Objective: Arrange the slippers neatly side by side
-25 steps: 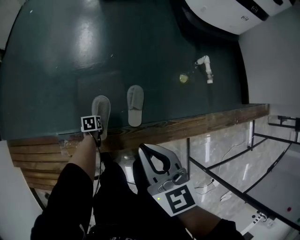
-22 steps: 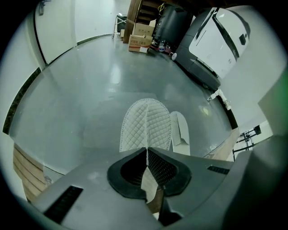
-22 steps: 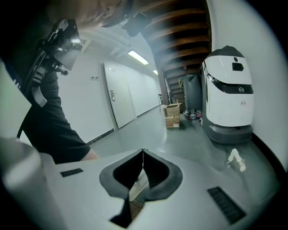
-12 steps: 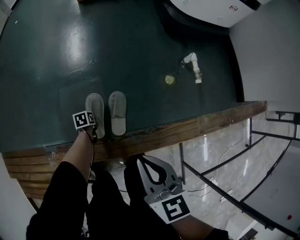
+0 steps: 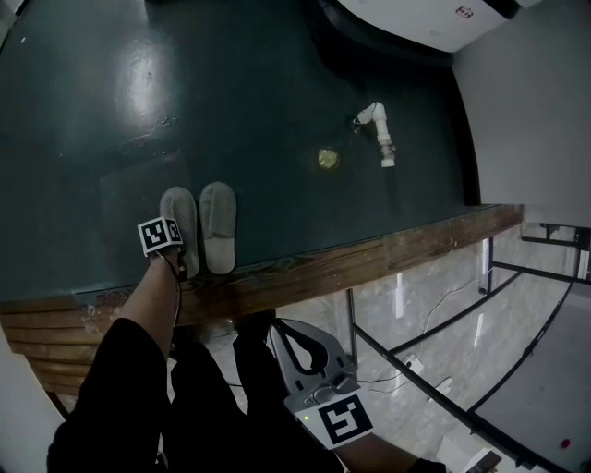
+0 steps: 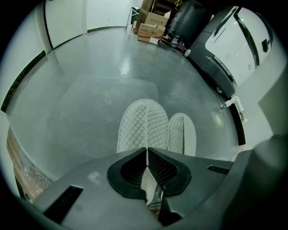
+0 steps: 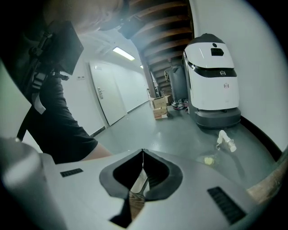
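Two grey quilted slippers lie side by side on the dark green floor, toes pointing away from me: the left slipper [image 5: 178, 214] and the right slipper [image 5: 218, 226], almost touching. My left gripper [image 5: 181, 268] is at the left slipper's heel. In the left gripper view its jaws are closed at the heel of the left slipper [image 6: 145, 122], with the right slipper [image 6: 183, 134] just beside it. My right gripper [image 5: 279, 325] hangs low by my legs, shut and holding nothing; its closed tips [image 7: 143, 152] point across the room.
A wooden step edge [image 5: 369, 259] runs just behind the slippers' heels. A white pipe fitting [image 5: 380, 146] and a small yellow object [image 5: 327, 159] lie on the floor to the right. A white robot's base [image 5: 416, 18] stands at the far edge. Black metal rails [image 5: 443, 319] cross below right.
The gap between the two slippers has closed: the left slipper, with my left gripper at its heel, has come up beside the right one. The right gripper stays by my legs.
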A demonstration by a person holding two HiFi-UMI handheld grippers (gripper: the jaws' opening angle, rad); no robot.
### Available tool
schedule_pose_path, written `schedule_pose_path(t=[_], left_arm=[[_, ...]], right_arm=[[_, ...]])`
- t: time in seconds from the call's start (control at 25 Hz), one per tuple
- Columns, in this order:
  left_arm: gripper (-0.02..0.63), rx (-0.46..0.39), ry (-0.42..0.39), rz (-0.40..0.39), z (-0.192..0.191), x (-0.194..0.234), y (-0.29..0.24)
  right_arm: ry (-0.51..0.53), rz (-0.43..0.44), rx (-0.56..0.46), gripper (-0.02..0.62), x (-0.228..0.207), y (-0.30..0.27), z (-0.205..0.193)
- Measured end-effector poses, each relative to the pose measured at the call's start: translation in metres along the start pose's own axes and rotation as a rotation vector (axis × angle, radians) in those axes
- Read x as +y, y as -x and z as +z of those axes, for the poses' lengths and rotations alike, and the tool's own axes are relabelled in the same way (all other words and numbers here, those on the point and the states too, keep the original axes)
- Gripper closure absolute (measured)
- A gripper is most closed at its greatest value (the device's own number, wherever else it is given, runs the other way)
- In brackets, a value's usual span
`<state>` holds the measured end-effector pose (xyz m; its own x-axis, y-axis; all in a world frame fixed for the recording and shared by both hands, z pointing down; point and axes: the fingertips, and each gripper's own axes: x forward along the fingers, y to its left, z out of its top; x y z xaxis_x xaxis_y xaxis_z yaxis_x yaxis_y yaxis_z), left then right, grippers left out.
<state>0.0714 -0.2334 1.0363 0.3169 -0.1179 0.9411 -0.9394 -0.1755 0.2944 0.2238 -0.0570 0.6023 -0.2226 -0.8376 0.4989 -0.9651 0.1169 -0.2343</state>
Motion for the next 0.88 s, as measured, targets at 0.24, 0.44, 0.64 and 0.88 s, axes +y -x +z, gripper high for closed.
schedule_pose_path(t=[0.24,0.44,0.64,0.88], left_arm=[[0.596,0.002,0.024,0.01,0.006,-0.003,-0.01],[0.595,0.008,0.046,-0.001,0.007,-0.003,-0.015],[0.528,-0.015,0.063,-0.03,0.012,-0.007,-0.007],[0.526,-0.018,0.065,-0.034,0.006,-0.008,0.047]], right_arm=[[0.0,-0.001,0.027,0.597,-0.007,-0.003,-0.013],[0.004,-0.012,0.021,0.597,-0.008,-0.005,-0.014],[0.016,-0.004,0.02,0.597,-0.002,-0.003,-0.006],[0.043,0.031,-0.03,0.597,0.023,0.006,0.03]])
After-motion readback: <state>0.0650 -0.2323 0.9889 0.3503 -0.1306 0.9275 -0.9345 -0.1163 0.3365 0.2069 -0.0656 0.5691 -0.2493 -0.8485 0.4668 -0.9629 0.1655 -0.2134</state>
